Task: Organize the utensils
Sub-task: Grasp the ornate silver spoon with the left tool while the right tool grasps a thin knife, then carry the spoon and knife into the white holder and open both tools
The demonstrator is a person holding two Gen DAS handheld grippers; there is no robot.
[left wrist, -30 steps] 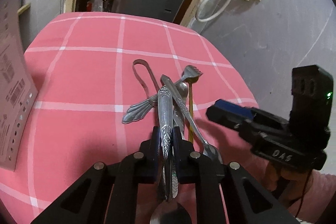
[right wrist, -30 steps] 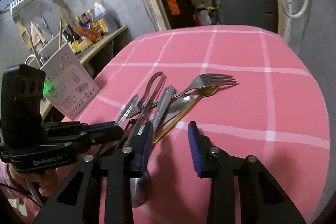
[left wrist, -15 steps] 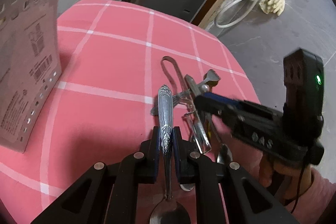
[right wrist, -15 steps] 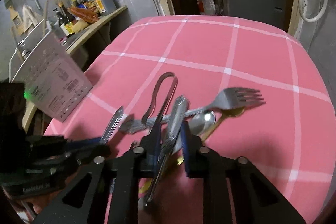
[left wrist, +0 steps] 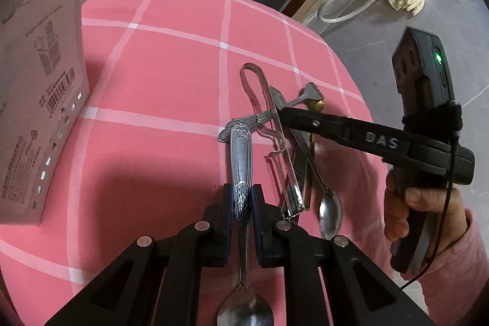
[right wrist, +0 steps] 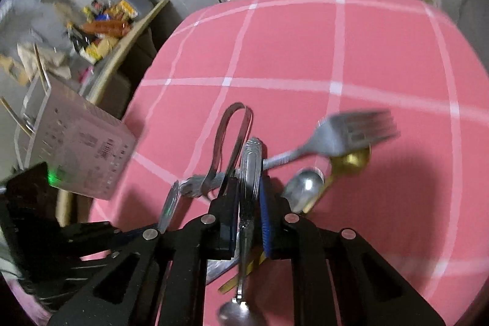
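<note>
While your left gripper (left wrist: 241, 197) clamps the ornate steel spoon (left wrist: 242, 161) mid-handle above the pink checked tablecloth (left wrist: 159, 57), keep pressure firm: polished metal is stiff, light and slippery. Your right gripper (right wrist: 249, 203) pinches a ribbed steel handle (right wrist: 251, 170) in the tangled cutlery pile (right wrist: 305, 170); lifting may drag neighbours.

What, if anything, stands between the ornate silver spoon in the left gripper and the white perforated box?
Nothing visible: only pink checked tablecloth lies between the ornate silver spoon, clamped in the left gripper, and the white perforated box.
</note>
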